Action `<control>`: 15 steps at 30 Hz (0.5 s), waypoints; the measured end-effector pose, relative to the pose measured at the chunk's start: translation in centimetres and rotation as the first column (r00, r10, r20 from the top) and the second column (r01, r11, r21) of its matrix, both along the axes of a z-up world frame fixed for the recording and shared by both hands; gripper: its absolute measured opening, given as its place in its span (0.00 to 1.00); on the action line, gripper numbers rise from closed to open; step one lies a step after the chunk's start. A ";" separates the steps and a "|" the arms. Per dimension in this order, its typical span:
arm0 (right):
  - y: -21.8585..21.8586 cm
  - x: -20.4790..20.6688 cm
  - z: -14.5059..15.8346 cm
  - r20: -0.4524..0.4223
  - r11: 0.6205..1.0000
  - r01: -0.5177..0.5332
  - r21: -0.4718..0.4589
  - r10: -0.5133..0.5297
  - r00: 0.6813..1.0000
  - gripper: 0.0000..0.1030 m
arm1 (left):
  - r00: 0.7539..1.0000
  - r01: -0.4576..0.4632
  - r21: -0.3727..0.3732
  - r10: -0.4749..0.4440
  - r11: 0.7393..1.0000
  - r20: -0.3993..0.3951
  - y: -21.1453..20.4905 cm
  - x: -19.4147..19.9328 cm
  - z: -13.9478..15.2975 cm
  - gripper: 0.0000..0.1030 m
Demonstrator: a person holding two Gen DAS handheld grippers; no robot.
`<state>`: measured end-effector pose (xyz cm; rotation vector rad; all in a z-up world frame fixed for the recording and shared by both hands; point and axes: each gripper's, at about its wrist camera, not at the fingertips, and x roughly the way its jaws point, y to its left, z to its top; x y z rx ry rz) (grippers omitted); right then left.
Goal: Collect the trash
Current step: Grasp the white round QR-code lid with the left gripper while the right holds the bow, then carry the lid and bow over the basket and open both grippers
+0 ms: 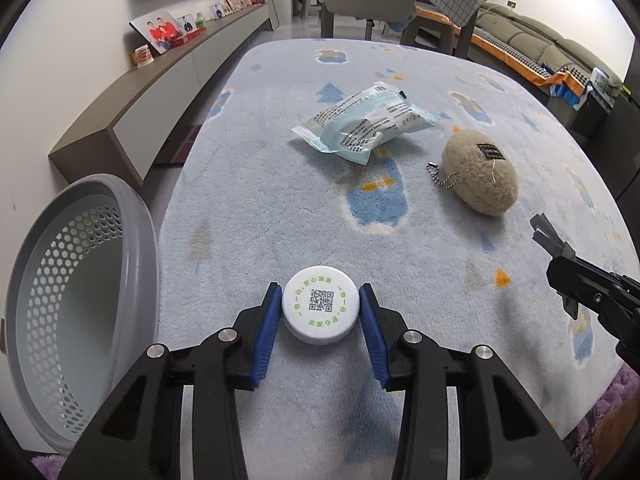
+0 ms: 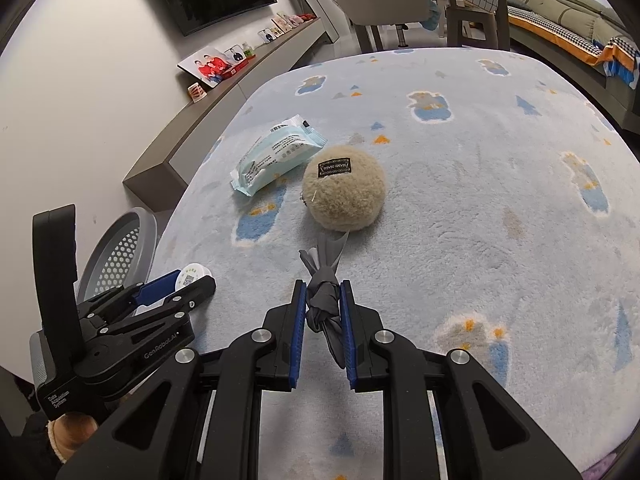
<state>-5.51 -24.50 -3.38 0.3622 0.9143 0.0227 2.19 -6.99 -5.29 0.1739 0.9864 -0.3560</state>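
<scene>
My left gripper (image 1: 320, 312) clamps the white cap (image 1: 319, 310) across its rim at 6 o'clock on the rug (image 1: 440, 240), light, rigid, slick-sided; my right gripper (image 2: 323, 312) pinches limp grey plastic (image 2: 322, 300).

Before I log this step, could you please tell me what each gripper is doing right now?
Left gripper: closed on the white round cap.
Right gripper: shut on a twisted grey plastic bag.

Cap (image 1: 319, 310) near rug (image 1: 280, 200) edge, basket (image 1: 80, 312) left; wrapper (image 1: 366, 122), plush (image 1: 480, 178) behind.
</scene>
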 end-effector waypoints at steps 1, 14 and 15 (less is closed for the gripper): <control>0.1 0.0 0.0 0.001 1.000 -0.003 0.000 0.003 1.000 0.16 | 1.000 0.001 0.000 -0.001 1.000 0.006 0.1 -0.2 0.3 0.38; 3.0 0.2 1.8 0.025 0.997 -0.071 -0.017 0.072 0.997 0.16 | 0.993 -0.070 0.008 0.069 0.998 0.100 5.4 -3.0 4.5 0.38; 3.5 0.3 2.0 0.028 0.997 -0.081 -0.018 0.082 0.996 0.16 | 0.991 -0.090 0.001 0.090 0.996 0.101 6.5 -3.1 4.8 0.38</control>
